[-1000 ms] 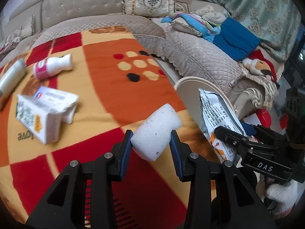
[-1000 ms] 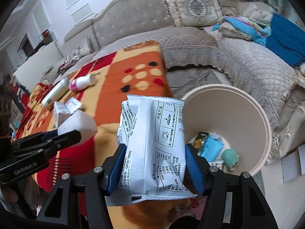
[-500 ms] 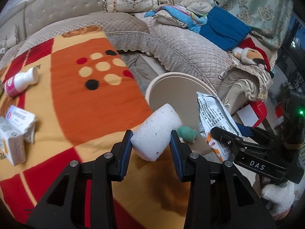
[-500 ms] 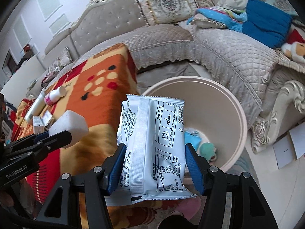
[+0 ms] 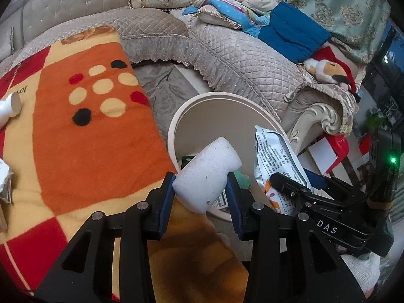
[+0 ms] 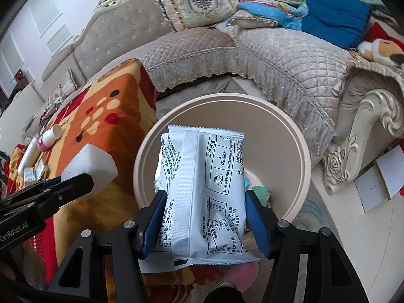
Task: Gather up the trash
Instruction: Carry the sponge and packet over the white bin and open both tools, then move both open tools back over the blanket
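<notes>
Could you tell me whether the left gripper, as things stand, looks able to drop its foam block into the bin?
Probably yes. The left gripper, shut on the foam block, sits at the bin rim with the mouth open beyond it. The right gripper with its packet is alongside, apart from it.

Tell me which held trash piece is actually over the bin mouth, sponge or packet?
The white printed packet in the right gripper: it hangs over the beige bin. The white sponge in the left gripper sits at the bin's blanket-side rim.
</notes>
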Tool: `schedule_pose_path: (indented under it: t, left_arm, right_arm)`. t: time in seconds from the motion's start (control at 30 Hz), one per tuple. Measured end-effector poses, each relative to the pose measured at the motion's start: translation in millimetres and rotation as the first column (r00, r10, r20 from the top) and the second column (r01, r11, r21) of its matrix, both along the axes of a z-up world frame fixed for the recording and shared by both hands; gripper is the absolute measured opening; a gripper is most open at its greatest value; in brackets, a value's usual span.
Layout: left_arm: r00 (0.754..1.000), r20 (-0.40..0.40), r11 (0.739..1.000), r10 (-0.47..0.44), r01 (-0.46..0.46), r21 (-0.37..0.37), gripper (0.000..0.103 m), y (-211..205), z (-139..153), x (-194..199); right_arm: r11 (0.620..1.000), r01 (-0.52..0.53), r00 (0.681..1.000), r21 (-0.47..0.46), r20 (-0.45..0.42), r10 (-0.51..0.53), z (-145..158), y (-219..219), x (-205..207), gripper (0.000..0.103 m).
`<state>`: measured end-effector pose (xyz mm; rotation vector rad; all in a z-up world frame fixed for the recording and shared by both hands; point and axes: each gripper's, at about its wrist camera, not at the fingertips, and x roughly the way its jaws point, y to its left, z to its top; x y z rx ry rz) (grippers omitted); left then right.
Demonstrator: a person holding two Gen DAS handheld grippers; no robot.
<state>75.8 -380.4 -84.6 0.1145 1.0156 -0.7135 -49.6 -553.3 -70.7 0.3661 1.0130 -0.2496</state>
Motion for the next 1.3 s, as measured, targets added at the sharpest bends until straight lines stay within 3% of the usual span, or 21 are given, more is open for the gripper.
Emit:
schedule_pose_path:
  t: [0.13,0.23,0.4,0.6,1.3]
  left_arm:
    - [1.0,-0.008,1.0,-0.004,0.004,-0.006,0.038,-3,-3,4]
    - [1.0,-0.024,1.0,-0.009,0.008,-0.028,0.045,-4,-5,7]
    - [0.999,-0.041,0.998,-0.005,0.002,-0.065,0.055,-6,-6,11]
    - [0.999,-0.052,0.998,-0.004,0.001,-0.057,0.056,-4,-8,12]
    - [0.999,-0.02,0.999,0.041,-0.041,-0.035,0.056,18,3,2]
  right_arm:
    - [1.0,0.015,1.0,-0.002,-0.005,-0.015,-3,-7,2,0.06]
    - [1.0,0.029,1.0,0.004,-0.01,-0.028,-7,-10,3,0.06]
    - [0.996,0.093,0.996,0.005,0.001,-0.093,-9,-18,3,0.074]
    - [0.993,0.117,0.993,0.032,-0.002,-0.117,-12,-24,1,0.074]
    - [0.996,0.085,0.996,-0.009,-0.018,-0.085,-8,-10,2,0.074]
